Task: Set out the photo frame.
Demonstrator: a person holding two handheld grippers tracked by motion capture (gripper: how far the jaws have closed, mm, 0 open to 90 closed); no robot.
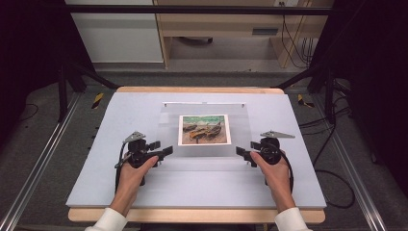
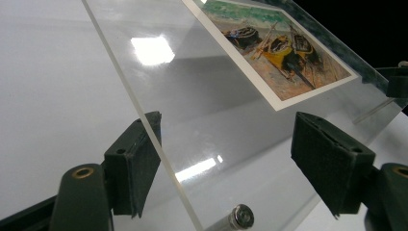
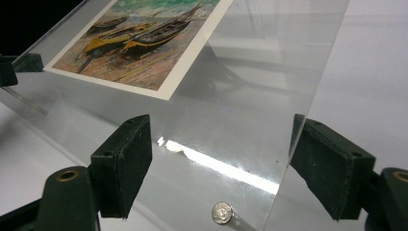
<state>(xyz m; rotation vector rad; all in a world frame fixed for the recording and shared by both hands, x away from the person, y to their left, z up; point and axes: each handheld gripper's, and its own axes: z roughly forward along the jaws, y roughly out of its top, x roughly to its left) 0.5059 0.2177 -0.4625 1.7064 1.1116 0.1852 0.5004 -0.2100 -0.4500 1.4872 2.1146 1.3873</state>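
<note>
Nearest the person, two hands come in over the pale grey rectangular table mat (image 1: pixel 96 183), each holding a black two-jaw gripper. The left gripper (image 1: pixel 162 152) and the right gripper (image 1: pixel 242 153) both have their jaws spread apart, straddling the near corners of a clear rectangular acrylic sheet (image 1: pixel 168 130); in the left gripper view the sheet's edge (image 2: pixel 144 120) touches one pad, the other pad stands clear. A small silver round stud (image 3: pixel 222 212) sits at the sheet's near corner. Farther in, a white-bordered painted print of boats (image 1: pixel 203 129) lies under the sheet's middle. Bare mat surrounds the sheet on all sides. Beyond the wooden table edge (image 1: pixel 197 89) stand pale cabinets.
</note>
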